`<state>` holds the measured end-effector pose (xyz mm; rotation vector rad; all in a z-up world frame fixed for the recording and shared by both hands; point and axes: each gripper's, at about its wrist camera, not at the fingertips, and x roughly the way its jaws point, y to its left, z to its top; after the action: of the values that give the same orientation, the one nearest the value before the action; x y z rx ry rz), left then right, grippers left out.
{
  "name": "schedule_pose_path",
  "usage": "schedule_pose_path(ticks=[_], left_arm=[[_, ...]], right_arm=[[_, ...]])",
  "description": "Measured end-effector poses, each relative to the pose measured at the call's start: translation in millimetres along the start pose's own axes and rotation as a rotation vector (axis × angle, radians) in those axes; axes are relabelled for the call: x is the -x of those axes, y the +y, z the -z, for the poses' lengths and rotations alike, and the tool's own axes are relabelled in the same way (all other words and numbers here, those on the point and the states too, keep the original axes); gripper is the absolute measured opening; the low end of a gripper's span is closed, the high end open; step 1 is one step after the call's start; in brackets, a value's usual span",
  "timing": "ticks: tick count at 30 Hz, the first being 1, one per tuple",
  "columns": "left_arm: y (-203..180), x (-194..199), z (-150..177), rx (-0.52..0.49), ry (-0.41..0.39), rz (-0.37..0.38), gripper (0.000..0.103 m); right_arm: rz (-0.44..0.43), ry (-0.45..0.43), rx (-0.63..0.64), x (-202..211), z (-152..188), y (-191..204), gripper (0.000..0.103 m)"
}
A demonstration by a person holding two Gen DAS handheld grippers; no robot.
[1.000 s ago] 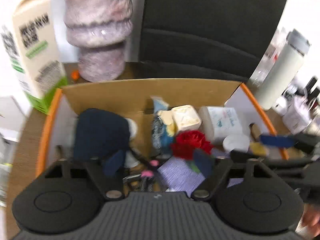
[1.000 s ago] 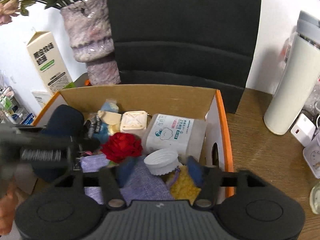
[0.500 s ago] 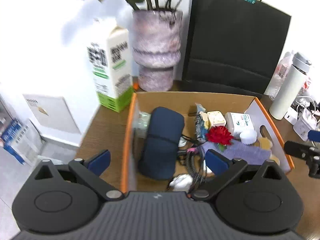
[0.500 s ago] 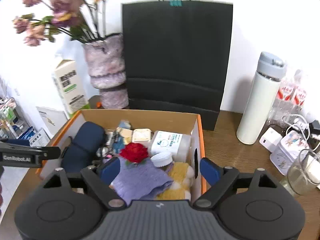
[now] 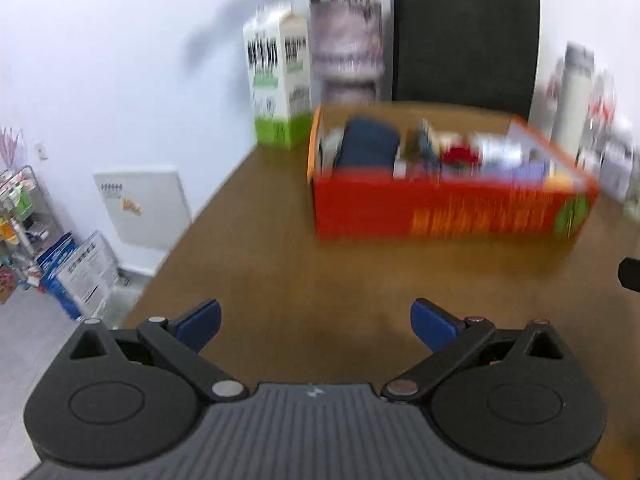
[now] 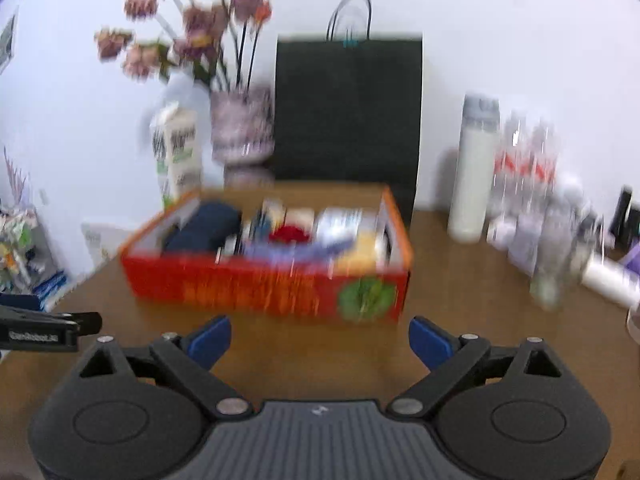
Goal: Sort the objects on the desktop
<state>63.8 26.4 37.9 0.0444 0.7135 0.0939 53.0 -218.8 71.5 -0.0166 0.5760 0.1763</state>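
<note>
Both the left gripper [image 5: 316, 322] and right gripper [image 6: 319, 338] hang empty, fingers spread, above the tabletop [image 5: 280, 272]. The orange box [image 6: 264, 284] sits mid-tabletop, packed with sorted items (blurred). Contents look light, mostly soft; grip the box walls.

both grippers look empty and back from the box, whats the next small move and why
Probably hold both grippers where they are, back from the orange box. The left gripper and right gripper are open and empty over the bare table, and the visible items, the dark blue pouch and red flower, already lie inside it.
</note>
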Motion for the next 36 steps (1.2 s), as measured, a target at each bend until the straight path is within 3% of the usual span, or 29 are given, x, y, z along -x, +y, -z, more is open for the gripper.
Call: schedule_pose_path(ticks=[7, 14, 23, 28, 36], left_arm=[[-5.1, 15.5, 42.5, -0.002, 0.075, 0.103, 0.103], [-16.2, 28.5, 66.4, -0.026, 0.072, 0.100, 0.103], [-25.6, 33.7, 75.2, -0.044, 0.007, 0.123, 0.103], [-26.9, 28.5, 73.9, -0.031, -0.019, 0.134, 0.103], [-28.2, 27.0, 73.1, -0.025, -0.018, 0.130, 0.103]], right_arm=[[0.006, 0.057, 0.011, 5.5, 53.4, 14.6, 0.095], [0.020, 0.079, -0.014, 11.7, 79.8, 26.6, 0.096], [-0.011, 0.112, -0.063, 12.3, 91.6, 26.8, 0.101], [0.044, 0.126, -0.008, 3.1, 91.0, 34.4, 0.103], [0.043, 0.125, -0.017, -1.0, 89.2, 33.5, 0.103]])
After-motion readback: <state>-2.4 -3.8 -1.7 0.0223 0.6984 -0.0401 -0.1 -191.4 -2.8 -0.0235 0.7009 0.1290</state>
